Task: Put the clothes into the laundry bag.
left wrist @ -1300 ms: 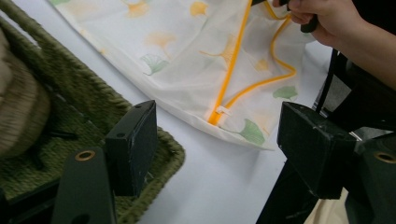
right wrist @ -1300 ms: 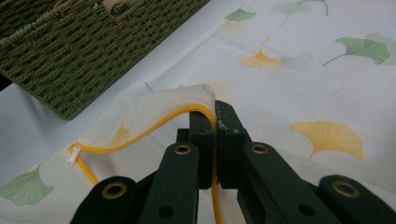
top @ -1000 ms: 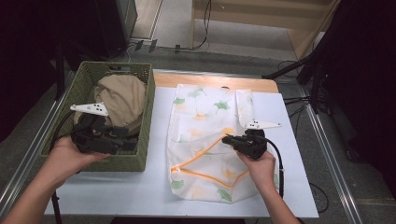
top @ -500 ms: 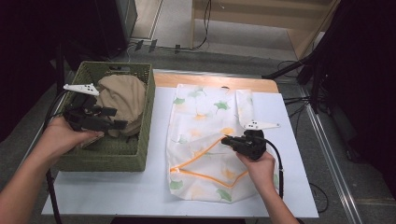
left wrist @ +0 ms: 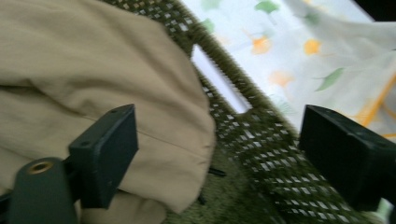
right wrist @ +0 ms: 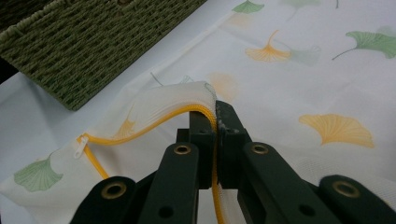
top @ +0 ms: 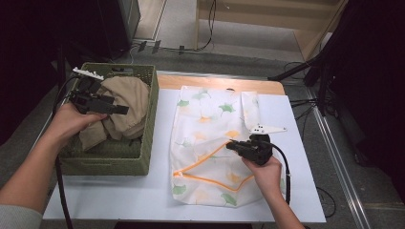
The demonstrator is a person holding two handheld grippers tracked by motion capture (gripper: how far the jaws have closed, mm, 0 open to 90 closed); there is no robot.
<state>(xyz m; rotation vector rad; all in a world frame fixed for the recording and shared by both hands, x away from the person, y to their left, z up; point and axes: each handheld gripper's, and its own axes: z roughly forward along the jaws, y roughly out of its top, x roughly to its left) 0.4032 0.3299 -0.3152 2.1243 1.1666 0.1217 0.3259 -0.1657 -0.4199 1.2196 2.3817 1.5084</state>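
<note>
While the right gripper [right wrist: 215, 122] pinches the laundry bag [top: 210, 129] — left gripper's [left wrist: 224, 154] jaws spread, just opened — no writing reads.

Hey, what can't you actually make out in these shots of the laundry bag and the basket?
- Laundry bag, high view: its lower right corner is hidden by the hand holding the right tongs.
- Inside the bag, every view: the fabric hides it.
- Basket floor, high view: hidden by the beige garment.
- Left tongs, left gripper view: one pad is cut off by the edge.
</note>
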